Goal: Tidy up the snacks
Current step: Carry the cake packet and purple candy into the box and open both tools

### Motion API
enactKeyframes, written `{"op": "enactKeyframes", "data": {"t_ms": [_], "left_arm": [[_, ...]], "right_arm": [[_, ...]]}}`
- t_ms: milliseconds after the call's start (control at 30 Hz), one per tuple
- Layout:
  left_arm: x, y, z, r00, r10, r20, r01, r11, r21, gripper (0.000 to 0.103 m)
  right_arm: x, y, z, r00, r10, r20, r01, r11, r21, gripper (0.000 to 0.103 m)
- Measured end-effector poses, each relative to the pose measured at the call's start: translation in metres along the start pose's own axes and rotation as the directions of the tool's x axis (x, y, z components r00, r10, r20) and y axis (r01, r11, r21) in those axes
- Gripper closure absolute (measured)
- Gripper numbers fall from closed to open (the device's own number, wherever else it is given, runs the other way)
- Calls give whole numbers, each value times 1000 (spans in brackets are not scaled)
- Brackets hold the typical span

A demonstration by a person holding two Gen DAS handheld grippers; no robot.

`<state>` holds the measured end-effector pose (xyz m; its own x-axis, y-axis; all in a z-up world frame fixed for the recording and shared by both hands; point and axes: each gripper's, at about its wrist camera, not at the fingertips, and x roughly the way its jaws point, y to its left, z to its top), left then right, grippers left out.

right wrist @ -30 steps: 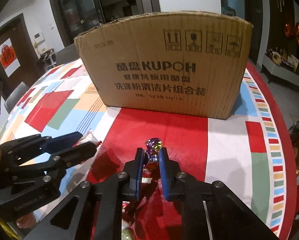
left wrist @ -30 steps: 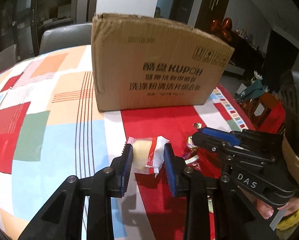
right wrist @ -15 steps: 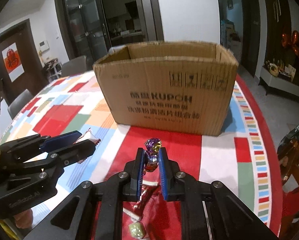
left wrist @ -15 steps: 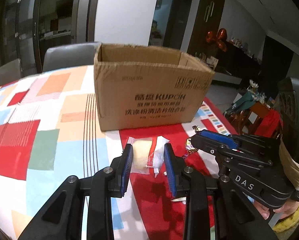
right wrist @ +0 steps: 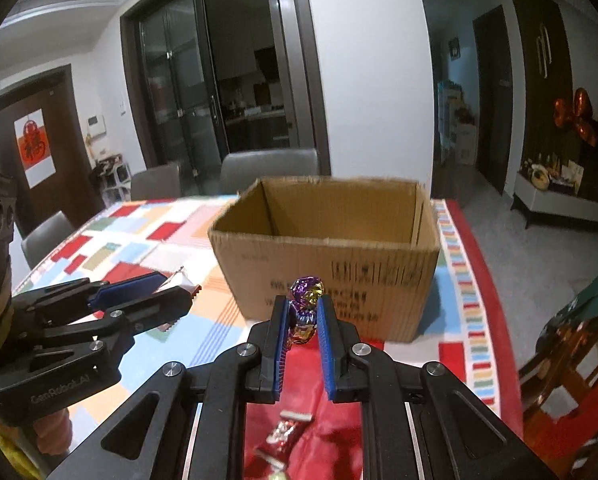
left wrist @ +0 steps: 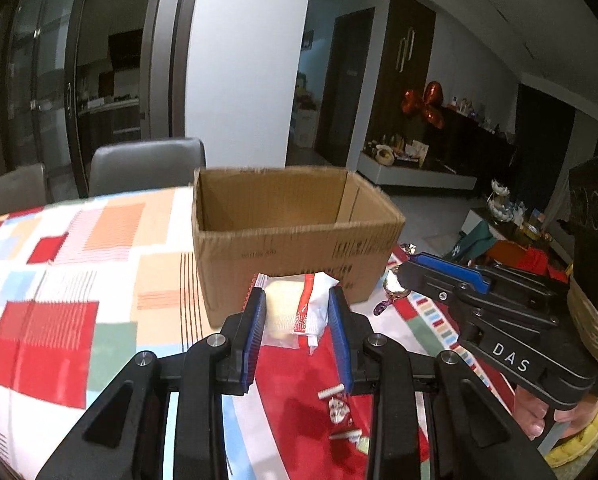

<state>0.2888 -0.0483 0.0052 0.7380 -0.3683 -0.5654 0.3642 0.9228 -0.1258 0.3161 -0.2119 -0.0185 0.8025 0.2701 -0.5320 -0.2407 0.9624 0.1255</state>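
My left gripper (left wrist: 297, 312) is shut on a white snack packet with a red stripe (left wrist: 299, 312) and holds it above the table, just short of the open cardboard box (left wrist: 291, 240). My right gripper (right wrist: 303, 316) is shut on a purple and gold foil candy (right wrist: 305, 306), lifted in front of the same box (right wrist: 331, 276). Each gripper shows in the other's view: the right one (left wrist: 403, 280) with the candy at its tip, the left one (right wrist: 171, 296) with the packet end sticking out. The box's inside walls are bare; its floor is hidden.
The table has a colourful patchwork cloth (left wrist: 59, 280). Several small wrapped snacks (left wrist: 339, 408) lie on the red patch below the grippers, and a red wrapper (right wrist: 283, 436) among them. Grey chairs (left wrist: 143, 168) stand behind the table. A cluttered side table (left wrist: 519, 248) is at right.
Both grippers have risen with their snacks, from table level to above the box rim, so the box opening is now in view. The jaws have stayed shut on their loads.
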Motion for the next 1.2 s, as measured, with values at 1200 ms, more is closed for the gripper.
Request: {"op": "enactKeyframes", "data": {"t_ms": [1200], "left_arm": [[84, 3, 98, 997, 67, -22, -65, 995, 69, 57]], "right_arm": [[52, -49, 84, 993, -111, 25, 111, 994, 26, 65]]}}
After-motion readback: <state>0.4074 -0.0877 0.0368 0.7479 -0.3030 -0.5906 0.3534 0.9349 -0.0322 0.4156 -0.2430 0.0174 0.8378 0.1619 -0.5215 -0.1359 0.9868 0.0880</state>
